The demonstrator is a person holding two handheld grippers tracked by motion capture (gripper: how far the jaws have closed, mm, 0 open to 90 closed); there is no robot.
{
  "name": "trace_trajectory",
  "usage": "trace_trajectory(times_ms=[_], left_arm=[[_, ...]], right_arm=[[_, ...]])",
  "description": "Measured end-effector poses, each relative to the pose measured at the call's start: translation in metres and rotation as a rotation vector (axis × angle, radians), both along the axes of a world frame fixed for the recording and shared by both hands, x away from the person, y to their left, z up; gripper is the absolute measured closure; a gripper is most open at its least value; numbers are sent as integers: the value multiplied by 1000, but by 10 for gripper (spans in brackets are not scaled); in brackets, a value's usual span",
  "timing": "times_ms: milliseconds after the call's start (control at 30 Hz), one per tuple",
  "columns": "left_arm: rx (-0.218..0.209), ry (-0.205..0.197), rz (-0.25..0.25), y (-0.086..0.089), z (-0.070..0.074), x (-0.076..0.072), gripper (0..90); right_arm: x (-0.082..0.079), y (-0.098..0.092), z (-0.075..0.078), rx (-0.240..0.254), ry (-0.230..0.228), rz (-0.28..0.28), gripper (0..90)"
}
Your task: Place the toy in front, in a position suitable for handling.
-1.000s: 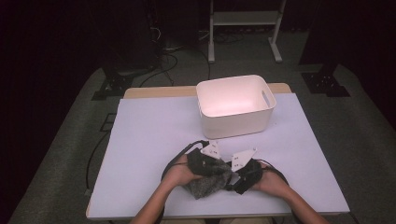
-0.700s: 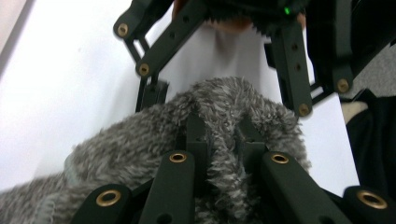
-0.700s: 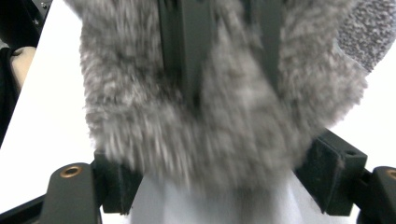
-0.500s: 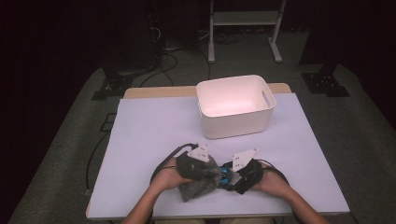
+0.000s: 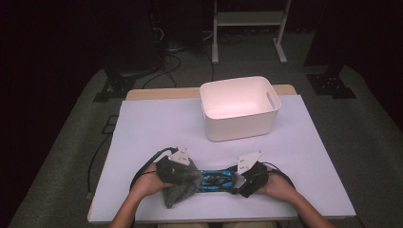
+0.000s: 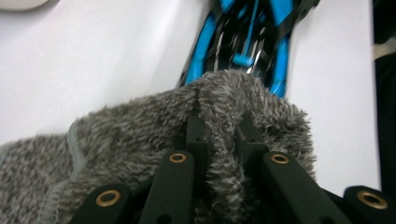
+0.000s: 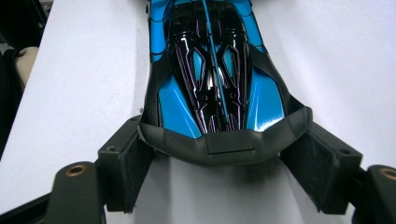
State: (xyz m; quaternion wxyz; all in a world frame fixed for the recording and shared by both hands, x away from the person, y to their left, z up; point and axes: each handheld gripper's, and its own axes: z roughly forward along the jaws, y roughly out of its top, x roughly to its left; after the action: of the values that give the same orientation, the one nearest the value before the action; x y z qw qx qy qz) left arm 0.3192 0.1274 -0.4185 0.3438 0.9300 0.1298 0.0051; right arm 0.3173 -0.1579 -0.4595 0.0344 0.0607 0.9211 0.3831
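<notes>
Your left gripper (image 6: 219, 140) pinches a fold of shaggy grey cloth (image 6: 140, 144), pressed on the glossy blue-and-black toy car (image 5: 216, 179) at the table's (image 5: 152, 128) 6 o'clock edge. Your right gripper (image 7: 224, 158), level, brackets the car's matte black bumper at 3 o'clock, its jaws just closing, pads touching. A smooth white bin (image 5: 240, 107) sits at 12 o'clock.

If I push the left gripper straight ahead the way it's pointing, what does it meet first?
The blue toy car. The left gripper, jaws shut on the grey cloth, points at the car's near end; the cloth's fold would likely touch it first, though the gap is unclear.
</notes>
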Motion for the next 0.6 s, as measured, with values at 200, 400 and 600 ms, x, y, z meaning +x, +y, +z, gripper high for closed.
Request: trace_trajectory(times_ms=[200,400,600], left_arm=[[2,-43,-94,-45,11,0,800],[-24,-21,-117,-48,10,2,800],[-20,25,-39,-13,0,3,795]], right_arm=[[1,-2,-1,8,10,-4,245],[1,-3,-1,8,3,3,248],[1,-3,-2,10,5,1,249]])
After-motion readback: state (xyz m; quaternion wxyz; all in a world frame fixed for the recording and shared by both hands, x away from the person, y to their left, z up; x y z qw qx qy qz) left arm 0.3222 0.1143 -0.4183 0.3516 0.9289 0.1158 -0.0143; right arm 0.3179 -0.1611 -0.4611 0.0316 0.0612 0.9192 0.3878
